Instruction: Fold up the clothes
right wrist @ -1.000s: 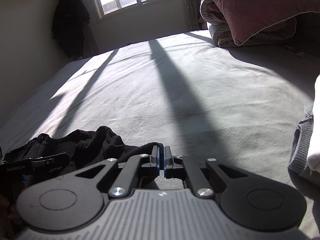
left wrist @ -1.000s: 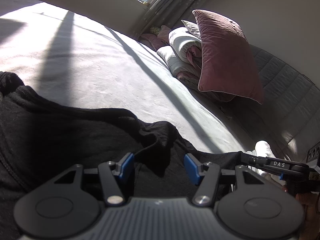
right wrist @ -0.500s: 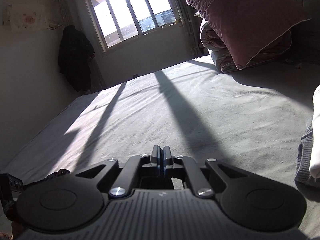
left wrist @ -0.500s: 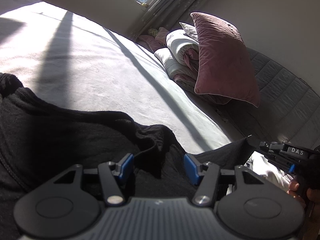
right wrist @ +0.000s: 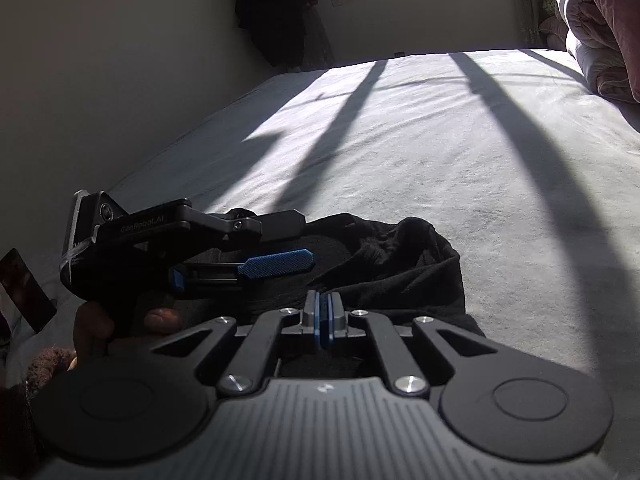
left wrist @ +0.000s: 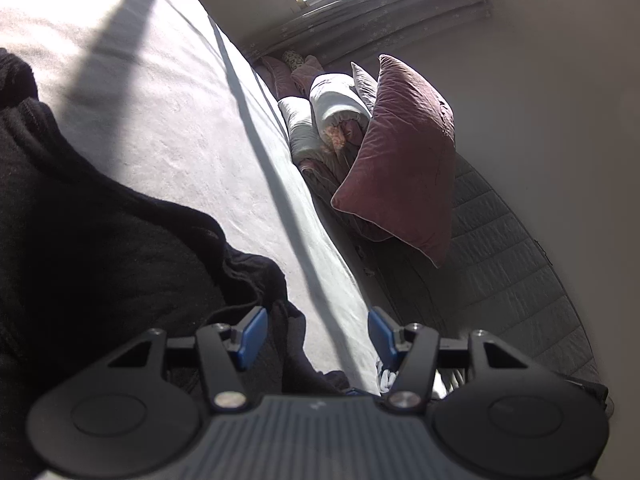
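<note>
A black garment lies bunched on the grey bed sheet. It also shows in the right wrist view. My left gripper is open, its blue pads wide apart just over the garment's right edge, holding nothing. It also shows from the side in the right wrist view, low over the cloth. My right gripper is shut, pads pressed together at the garment's near edge; I cannot see cloth between them.
A maroon pillow and rolled duvets are stacked against the padded headboard. A dark coat hangs on the far wall by the window. A light cloth shows under the left gripper's right finger.
The left gripper has tilted and stays open over the garment. The right gripper has swung left and down, stays shut, and now faces the garment and the left gripper.
</note>
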### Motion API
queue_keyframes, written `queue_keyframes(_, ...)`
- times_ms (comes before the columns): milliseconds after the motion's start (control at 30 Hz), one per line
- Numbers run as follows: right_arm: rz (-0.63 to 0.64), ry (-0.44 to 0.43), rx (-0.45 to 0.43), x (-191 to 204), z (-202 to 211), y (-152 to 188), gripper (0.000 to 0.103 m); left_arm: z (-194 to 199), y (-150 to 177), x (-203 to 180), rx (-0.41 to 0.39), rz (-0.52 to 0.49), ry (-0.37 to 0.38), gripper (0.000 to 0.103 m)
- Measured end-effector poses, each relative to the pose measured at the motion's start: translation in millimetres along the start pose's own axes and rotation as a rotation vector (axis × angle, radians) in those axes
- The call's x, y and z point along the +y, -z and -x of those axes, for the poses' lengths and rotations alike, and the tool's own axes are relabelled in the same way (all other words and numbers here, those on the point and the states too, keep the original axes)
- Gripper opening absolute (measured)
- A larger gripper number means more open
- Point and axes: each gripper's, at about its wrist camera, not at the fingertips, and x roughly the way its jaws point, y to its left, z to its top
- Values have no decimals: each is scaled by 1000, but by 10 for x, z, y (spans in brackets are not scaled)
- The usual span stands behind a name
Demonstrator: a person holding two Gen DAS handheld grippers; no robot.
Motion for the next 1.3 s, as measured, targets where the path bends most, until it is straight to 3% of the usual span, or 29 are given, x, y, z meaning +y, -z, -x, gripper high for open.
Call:
queue_keyframes(33, 23, -1, 20, 25, -18, 19, 14, -25, 7, -13, 11, -10, -9, 56)
queue_keyframes(133, 53, 6, 17, 29, 65, 45, 16, -97, 29, -63, 51, -48, -33, 56)
queue_keyframes(200, 60, 40, -22, -19, 202, 47, 33, -139, 44, -81, 74, -67, -49, 56)
queue_keyframes(233, 60, 71, -48, -58, 274, 50, 56, -156, 49, -86, 85, -73, -58, 56)
queue_keyframes(267, 60, 102, -75, -96, 346, 53, 64, -167, 57, -91, 93, -83, -70, 56)
queue_keyframes(367, 16, 167, -116, -281, 467, 61, 64, -191, 75, -117, 113, -125, -97, 56)
queue_keyframes(500, -85, 169, -69, -518, 313, 81, 64, -208, 106, -145, 137, -176, -132, 55)
queue_keyframes(600, -112, 150, -11, -589, 147, 118, 55, -225, 126, -168, 165, -202, -162, 51)
queue_keyframes(667, -129, 144, 41, -624, 64, 154, 33, -239, 138, -184, 187, -217, -181, 48)
queue_keyframes(767, -122, 137, 56, -640, 105, 188, 16, -263, 157, -207, 222, -237, -211, 23)
queue_keyframes(833, -122, 132, 26, -659, 228, 186, 13, -319, 191, -217, 259, -230, -219, 3)
queue_keyframes(933, -113, 142, -28, -691, 449, 187, 9, -354, 213, -276, 254, -224, -241, 1)
queue_keyframes(1133, -159, 214, -109, -850, 741, 219, 9, -471, 49, -535, 249, -204, -248, 0)
queue_keyframes(1300, -49, 204, -99, -782, 651, 280, 44, -573, -161, -769, 231, -199, -248, 0)
